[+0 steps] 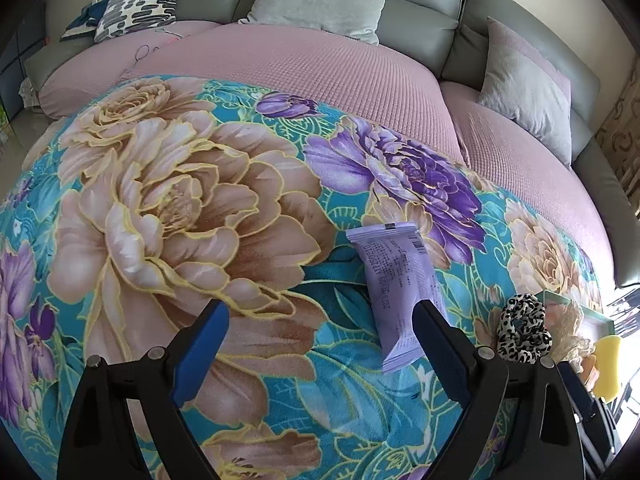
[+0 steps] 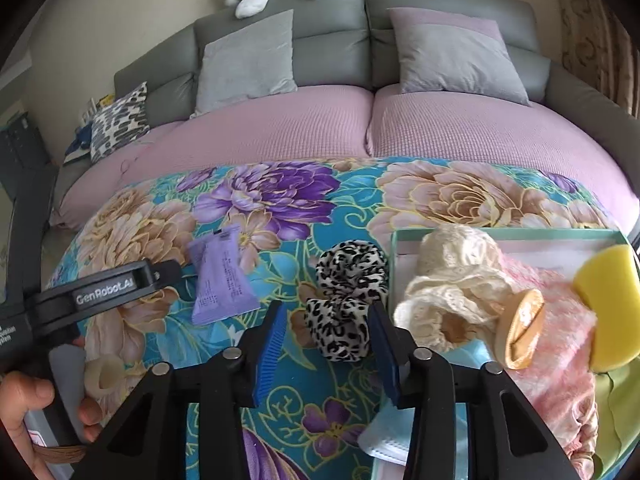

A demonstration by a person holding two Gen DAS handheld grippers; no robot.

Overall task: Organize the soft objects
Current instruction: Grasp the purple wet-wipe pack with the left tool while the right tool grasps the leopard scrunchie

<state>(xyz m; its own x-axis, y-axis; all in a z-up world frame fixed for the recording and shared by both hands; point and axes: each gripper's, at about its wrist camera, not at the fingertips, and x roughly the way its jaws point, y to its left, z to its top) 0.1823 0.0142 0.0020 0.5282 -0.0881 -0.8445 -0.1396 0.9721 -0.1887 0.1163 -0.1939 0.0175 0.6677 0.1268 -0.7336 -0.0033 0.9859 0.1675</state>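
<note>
Beneath both my claws spreads the floral blanket [image 1: 168, 208] over the pink-covered sofa [image 2: 280, 128], gray cushions [image 2: 246, 60] far ahead. To the right of my right gripper [image 2: 330, 354] sits the mint tray [image 2: 500, 233], holding a pink fuzzy garment [image 2: 560, 344], a cream lace piece [image 2: 452, 280] and a yellow sponge [image 2: 608, 304]. My left gripper [image 1: 320, 354] is spread wide, holding nothing; the purple packet [image 1: 400, 292] lies just ahead, beside its right finger. My right gripper is moderately open and empty, with the leopard scrunchie [image 2: 346, 304] lying between and just beyond its fingertips, beside the tray.
</note>
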